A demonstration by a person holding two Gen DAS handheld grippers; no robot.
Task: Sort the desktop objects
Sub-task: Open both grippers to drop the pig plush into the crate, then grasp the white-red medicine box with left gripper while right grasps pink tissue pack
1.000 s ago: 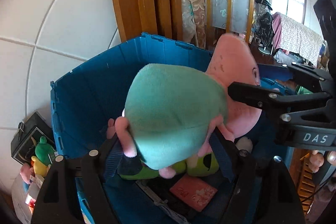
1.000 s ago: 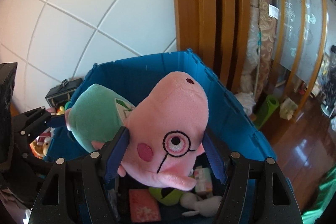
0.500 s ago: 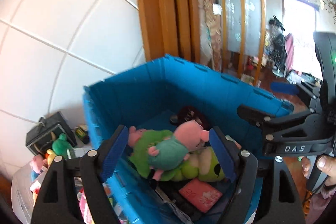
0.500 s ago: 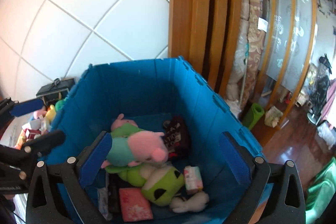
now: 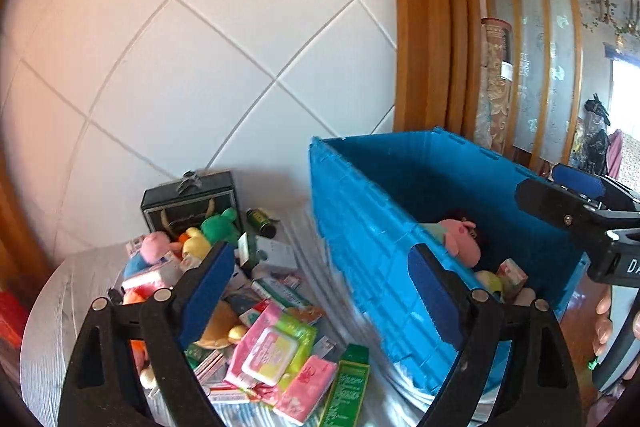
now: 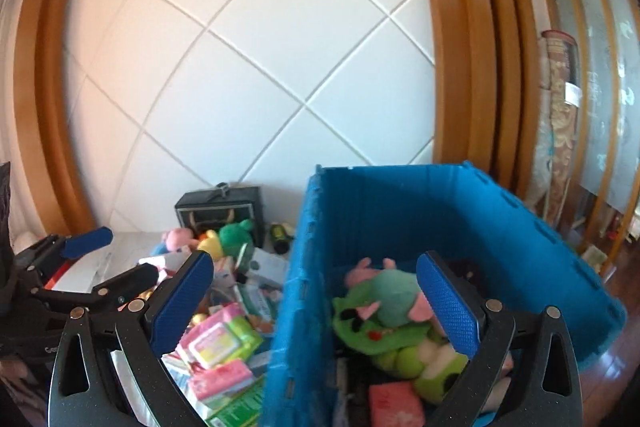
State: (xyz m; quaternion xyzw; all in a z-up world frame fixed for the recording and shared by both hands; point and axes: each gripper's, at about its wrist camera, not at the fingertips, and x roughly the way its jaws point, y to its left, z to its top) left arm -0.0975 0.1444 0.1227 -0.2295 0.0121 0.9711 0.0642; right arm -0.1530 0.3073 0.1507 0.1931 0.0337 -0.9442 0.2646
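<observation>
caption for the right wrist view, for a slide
Open right gripper straddles the blue crate wall, pig plush inside, packets and toys piled on the table beside it.

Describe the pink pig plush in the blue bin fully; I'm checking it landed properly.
The pig plush is soft fabric with a pink head, pink limbs and a teal-green dress. It lies on its side inside the blue bin, on top of green plush toys, head toward the right wrist view's right. No gripper touches it; both stand open.
</observation>
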